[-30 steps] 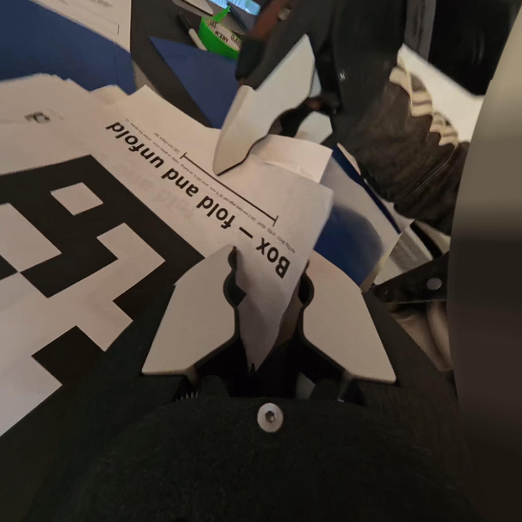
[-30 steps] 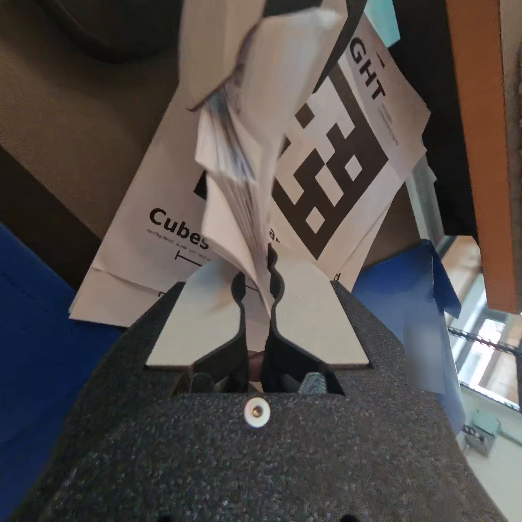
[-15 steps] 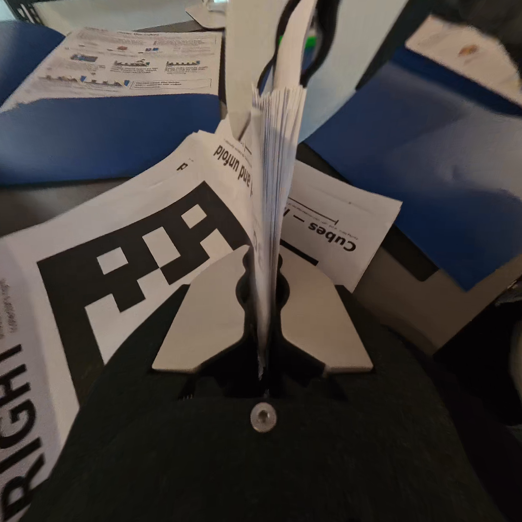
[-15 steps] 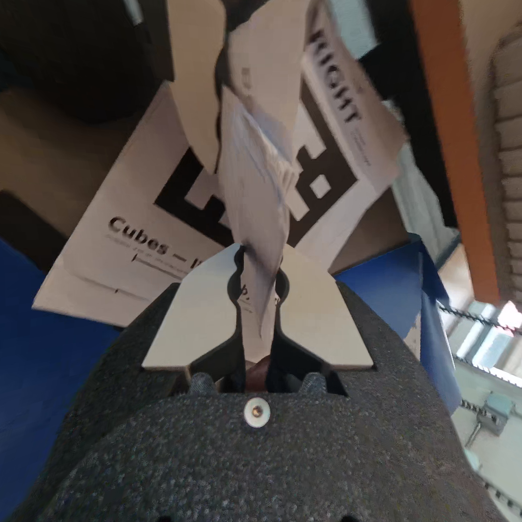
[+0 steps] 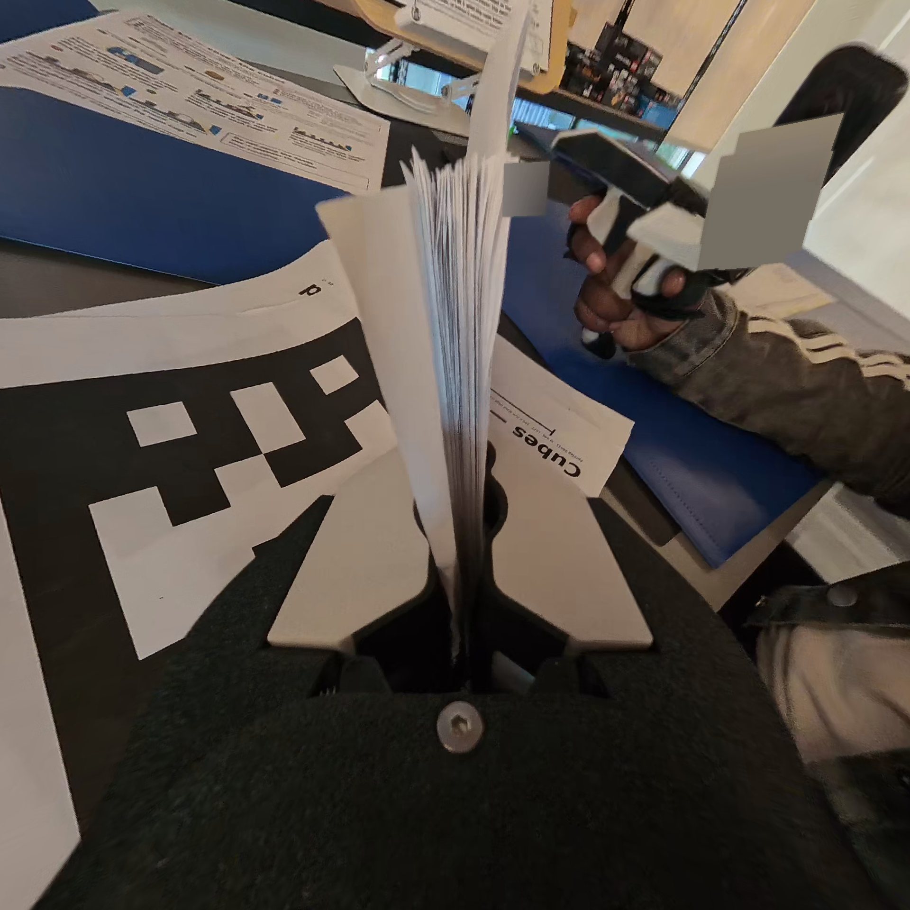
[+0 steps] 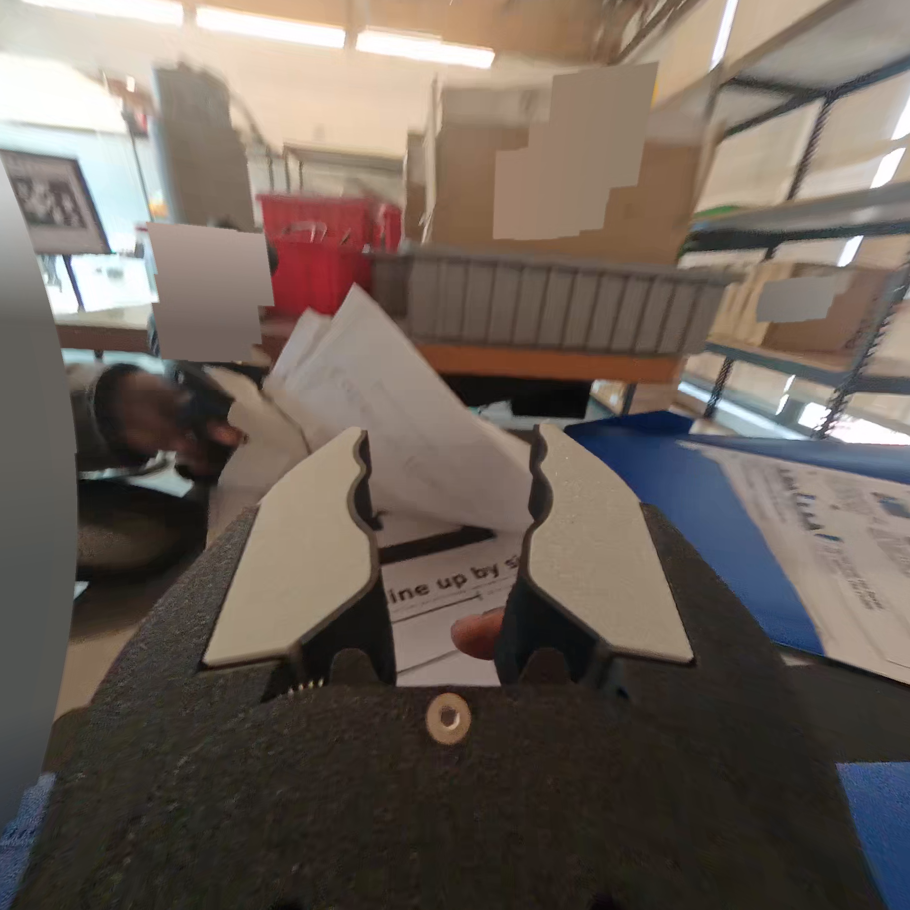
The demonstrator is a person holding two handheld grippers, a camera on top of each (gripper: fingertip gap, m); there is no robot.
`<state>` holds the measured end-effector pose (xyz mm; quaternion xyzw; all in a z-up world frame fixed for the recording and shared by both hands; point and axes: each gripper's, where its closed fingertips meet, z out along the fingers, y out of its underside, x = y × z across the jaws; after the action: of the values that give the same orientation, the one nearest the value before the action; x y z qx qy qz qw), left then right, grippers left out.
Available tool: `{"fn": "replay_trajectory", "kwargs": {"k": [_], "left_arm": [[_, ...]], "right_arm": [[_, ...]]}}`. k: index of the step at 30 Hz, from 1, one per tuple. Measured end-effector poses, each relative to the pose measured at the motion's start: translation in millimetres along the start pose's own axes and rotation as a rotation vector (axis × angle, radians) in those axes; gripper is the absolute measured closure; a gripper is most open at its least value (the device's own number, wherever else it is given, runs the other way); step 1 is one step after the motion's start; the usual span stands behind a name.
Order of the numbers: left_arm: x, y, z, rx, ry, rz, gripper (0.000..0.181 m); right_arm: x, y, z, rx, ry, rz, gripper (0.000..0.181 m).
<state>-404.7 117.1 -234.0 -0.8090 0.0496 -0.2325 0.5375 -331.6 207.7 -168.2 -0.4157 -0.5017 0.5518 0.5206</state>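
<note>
Left wrist view: left gripper (image 5: 460, 497) clamped on a thick stack of white sheets (image 5: 450, 344), held upright on edge above a printed sheet with black squares (image 5: 197, 443). Blue folder (image 5: 123, 192) behind; a hand (image 5: 615, 295) holds the other tool at right.

Right wrist view: right gripper (image 6: 448, 443) spread wide, holding nothing. Stack (image 6: 394, 423) sits tilted just beyond its tips, apart. Blue folder (image 6: 689, 492) to the right.

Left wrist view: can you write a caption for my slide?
Left hand-held gripper shut on an upright stack of paper above a black-and-white printed sheet.
</note>
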Motion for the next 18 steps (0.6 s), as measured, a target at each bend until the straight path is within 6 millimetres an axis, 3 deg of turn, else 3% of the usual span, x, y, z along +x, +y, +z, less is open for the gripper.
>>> {"fn": "replay_trajectory", "kwargs": {"k": [3,6,10,18], "left_arm": [[-4,-6,-1,0.045,0.039,-0.107,0.167],[-8,-7,-2,0.068,0.089,-0.211,0.168],[-10,-10,-5,0.098,0.127,-0.273,0.167],[-14,-19,-14,0.169,0.173,-0.352,0.168]], "right_arm": [[21,1,-10,0.05,0.06,0.088,0.125],[8,4,-6,0.019,0.003,0.023,0.125],[-22,21,4,-0.087,-0.095,-0.14,0.129],[-15,17,2,-0.061,-0.077,-0.09,0.142]]}}
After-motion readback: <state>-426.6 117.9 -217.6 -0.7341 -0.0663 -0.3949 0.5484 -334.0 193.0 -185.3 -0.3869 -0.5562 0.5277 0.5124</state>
